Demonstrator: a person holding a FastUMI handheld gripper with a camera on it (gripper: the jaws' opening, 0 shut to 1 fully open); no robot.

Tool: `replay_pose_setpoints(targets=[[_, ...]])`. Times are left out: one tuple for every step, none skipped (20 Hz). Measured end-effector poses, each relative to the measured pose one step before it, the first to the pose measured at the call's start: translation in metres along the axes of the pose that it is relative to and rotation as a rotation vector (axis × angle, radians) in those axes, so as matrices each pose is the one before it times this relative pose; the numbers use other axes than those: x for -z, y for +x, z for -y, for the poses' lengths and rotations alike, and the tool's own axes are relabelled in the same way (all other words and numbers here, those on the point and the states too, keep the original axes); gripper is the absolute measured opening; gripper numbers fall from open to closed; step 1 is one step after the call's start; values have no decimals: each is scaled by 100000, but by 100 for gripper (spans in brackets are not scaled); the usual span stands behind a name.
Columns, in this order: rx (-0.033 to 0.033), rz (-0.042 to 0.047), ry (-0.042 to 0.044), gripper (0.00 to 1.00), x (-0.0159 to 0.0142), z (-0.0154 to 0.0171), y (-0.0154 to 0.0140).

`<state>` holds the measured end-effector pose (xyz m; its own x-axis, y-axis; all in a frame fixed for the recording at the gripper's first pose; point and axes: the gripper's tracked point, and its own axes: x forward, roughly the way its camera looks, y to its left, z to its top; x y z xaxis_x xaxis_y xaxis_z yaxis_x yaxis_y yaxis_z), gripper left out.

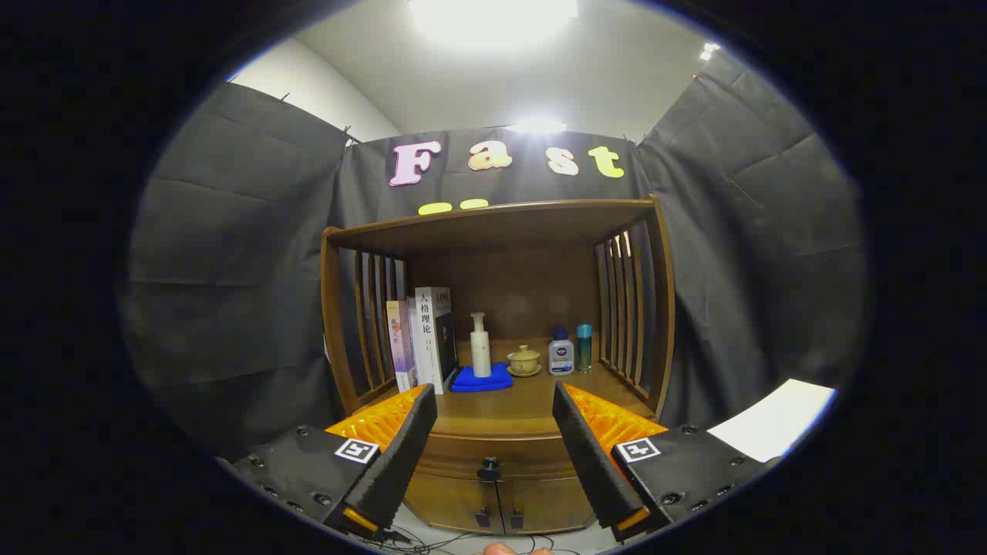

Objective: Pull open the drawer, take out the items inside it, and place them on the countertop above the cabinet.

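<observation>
Gripper view: still at step one, approaching the cabinet (493,432). Gripper (493,401) hanging with fingers wide apart, holding nothing. Drawer (493,455) sitting shut just under the surface (509,405), knob (490,467) showing between the fingers, beyond the tips. Next, probably: closing in, centring on the knob, clamping, pulling straight back.

Upright books (422,339) lean at the shelf's left side. Beside them a white pump bottle (480,346) stands on a folded blue cloth (482,380). Next comes a small lidded teacup (523,361) on its saucer, then a white bottle (560,356) and a slim teal bottle (584,348) close together.
</observation>
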<state>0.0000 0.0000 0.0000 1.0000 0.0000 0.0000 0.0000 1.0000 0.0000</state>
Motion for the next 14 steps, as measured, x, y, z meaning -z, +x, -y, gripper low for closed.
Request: replay_pose_setpoints(targets=[[491,127,229,96,-116,194,-8],[704,442,-199,96,-74,234,134],[683,221,-559,96,138,153,43],[267,-174,-594,96,98,-48,215],[-242,-670,-493,96,354,-98,83],[-465,-1047,-83,96,348,-81,205],[-500,-1040,188,96,391,-123,102],[54,-871,343,96,198,27,93],[401,-427,341,96,-3,175,41],[417,16,225,96,-193,133,88],[670,280,-38,96,-58,85,-145],[665,612,-389,96,-299,103,-61],[609,748,-608,96,-171,115,-162],[415,466,-700,96,-174,104,-1]])
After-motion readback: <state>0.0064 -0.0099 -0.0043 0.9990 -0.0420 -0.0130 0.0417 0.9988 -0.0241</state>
